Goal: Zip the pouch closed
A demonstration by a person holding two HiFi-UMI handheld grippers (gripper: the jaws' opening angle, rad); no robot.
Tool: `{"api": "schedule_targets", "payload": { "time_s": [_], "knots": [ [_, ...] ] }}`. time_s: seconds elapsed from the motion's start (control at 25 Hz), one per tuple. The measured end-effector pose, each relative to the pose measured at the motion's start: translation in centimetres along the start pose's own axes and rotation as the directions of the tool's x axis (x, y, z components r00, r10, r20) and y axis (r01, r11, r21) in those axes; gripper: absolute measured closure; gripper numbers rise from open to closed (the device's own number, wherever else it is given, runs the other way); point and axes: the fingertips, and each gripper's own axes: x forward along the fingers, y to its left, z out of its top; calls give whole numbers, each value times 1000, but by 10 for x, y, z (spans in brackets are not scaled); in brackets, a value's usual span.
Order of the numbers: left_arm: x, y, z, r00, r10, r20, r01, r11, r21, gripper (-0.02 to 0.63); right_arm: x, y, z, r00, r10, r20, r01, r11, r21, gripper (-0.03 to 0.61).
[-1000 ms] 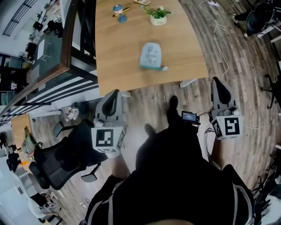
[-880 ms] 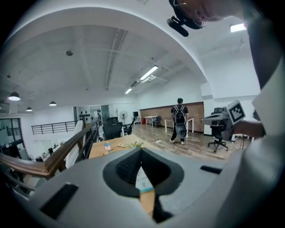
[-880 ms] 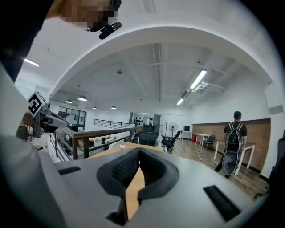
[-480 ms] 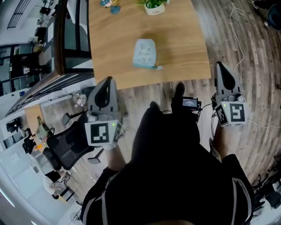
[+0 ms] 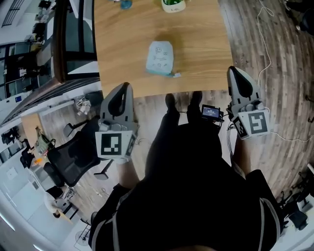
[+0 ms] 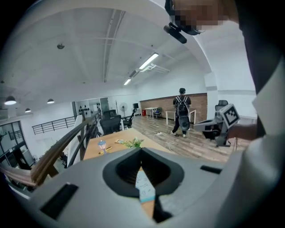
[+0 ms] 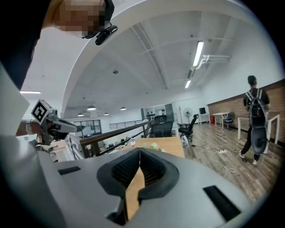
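Both pairs of jaws are pressed together and grip nothing

Head view, looking steeply down: the left gripper (image 5: 124,89) and right gripper (image 5: 235,73) are held out on either side of the person's dark-clothed body. Their tips are by the near edge of a wooden table (image 5: 117,54). The light blue pouch (image 5: 160,57) lies flat on the table, ahead of and between the two grippers, well apart from both. A white plant pot (image 5: 173,5) sits further back. A black office chair (image 5: 68,162) stands on the floor to the left

Left gripper view: the closed jaws point towards the table, and a strip of the pouch shows in the notch beneath them. A person with a backpack (image 6: 181,113) stands far off

Right gripper view: the closed jaws point along the table, and only bare wood shows in the notch beneath them
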Motion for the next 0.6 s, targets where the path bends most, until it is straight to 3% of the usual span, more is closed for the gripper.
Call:
{"api": "schedule_targets", "payload": {
  "time_s": [0.12, 0.24, 0.36, 0.48, 0.6],
  "knots": [
    [1, -6, -10, 999, -26, -33, 25, 1000, -10, 612, 36, 18, -46, 986, 119, -113, -122, 992, -17, 565],
    [-5, -7, -25, 998, -27, -63, 25, 999, -32, 612, 78, 42, -118, 929, 258, -266, -271, 963, -10, 565],
    [-16, -6, -37, 996, -10, -84, 5, 998, -59, 612, 112, 69, -192, 811, 383, -441, -430, 903, -7, 565],
    [-28, -2, -47, 994, 19, -105, -27, 996, -81, 611, 132, 91, -250, 686, 442, -578, -554, 832, -21, 565],
    [-41, 6, -57, 991, 54, -126, -67, 992, -106, 612, 145, 107, -287, 595, 464, -656, -630, 776, -24, 564]
  ]
}}
